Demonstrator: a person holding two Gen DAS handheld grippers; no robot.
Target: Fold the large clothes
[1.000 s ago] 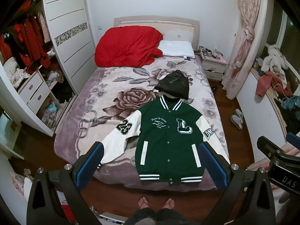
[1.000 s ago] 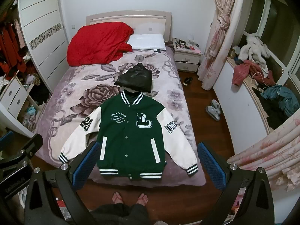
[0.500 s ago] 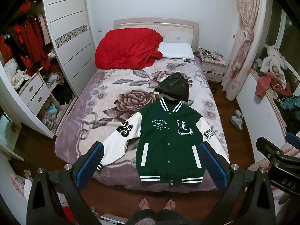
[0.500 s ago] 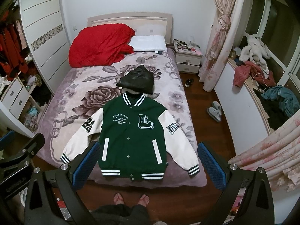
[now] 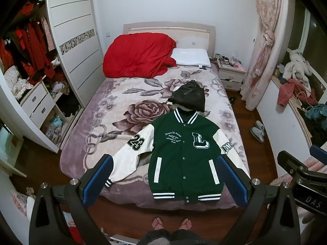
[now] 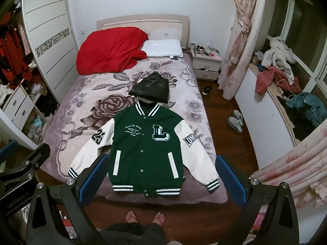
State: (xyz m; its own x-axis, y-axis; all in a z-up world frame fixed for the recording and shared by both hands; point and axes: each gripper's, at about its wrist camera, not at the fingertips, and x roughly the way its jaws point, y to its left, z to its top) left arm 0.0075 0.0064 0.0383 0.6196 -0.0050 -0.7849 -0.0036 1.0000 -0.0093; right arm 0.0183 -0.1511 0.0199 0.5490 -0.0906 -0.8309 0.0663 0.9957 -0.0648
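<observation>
**Both grippers raised above an unfolded jacket**

Left gripper [image 5: 164, 178], fingers spread wide and holding nothing, hangs high above the foot of the bed [image 5: 106, 106]; right gripper [image 6: 161, 177], likewise spread and empty, hangs beside it; below them the green varsity jacket [image 6: 146, 151] lies flat, front up, buttoned, white sleeves angled outward; a black garment [image 6: 152, 88] lies just beyond its collar; bare feet [image 6: 145, 217] stand on the wooden floor.
</observation>
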